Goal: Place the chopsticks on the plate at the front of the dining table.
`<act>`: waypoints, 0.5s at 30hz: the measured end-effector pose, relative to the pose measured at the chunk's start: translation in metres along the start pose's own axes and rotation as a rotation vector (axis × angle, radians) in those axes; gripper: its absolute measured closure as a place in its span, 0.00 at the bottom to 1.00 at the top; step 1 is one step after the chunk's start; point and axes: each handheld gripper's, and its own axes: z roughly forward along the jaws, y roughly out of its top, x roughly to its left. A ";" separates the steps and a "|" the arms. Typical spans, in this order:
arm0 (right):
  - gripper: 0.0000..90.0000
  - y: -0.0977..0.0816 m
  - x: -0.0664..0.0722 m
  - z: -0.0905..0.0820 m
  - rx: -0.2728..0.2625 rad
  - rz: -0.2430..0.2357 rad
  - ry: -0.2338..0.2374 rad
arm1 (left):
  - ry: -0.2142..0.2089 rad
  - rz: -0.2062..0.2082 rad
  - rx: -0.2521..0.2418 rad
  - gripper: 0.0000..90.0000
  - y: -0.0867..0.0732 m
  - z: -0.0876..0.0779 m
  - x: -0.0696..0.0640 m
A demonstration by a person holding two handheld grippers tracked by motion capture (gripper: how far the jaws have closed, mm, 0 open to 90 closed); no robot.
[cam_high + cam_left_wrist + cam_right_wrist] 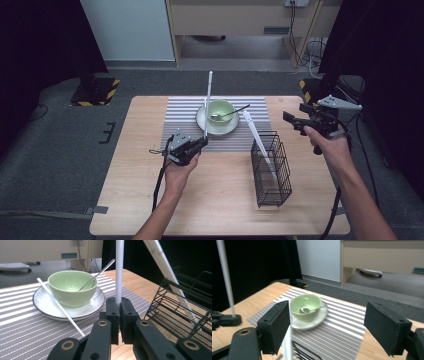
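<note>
Your left gripper (199, 143) has its jaws pinched tight on a white chopstick (207, 102), holding it upright just in front of the white plate (202, 120) with the green bowl (221, 111), near the front edge of the striped mat (177, 117). Your right gripper (296, 121) hangs over the table's (130, 165) right edge with its jaws spread wide and nothing between them. A second white chopstick (257, 140) leans in the black wire basket (272, 170) near the table's front right corner, and a spoon (227, 114) rests in the bowl.

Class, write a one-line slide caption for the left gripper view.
Left gripper clamps a white chopstick upright beside a green bowl holding a spoon.
</note>
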 end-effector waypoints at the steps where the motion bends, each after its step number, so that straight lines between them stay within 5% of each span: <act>1: 0.23 -0.003 -0.003 -0.001 0.001 0.003 -0.011 | 0.015 0.009 0.002 0.96 0.001 0.001 0.000; 15: 0.23 -0.052 -0.033 -0.001 0.041 0.041 -0.140 | 0.091 -0.007 0.005 0.96 0.013 0.015 0.008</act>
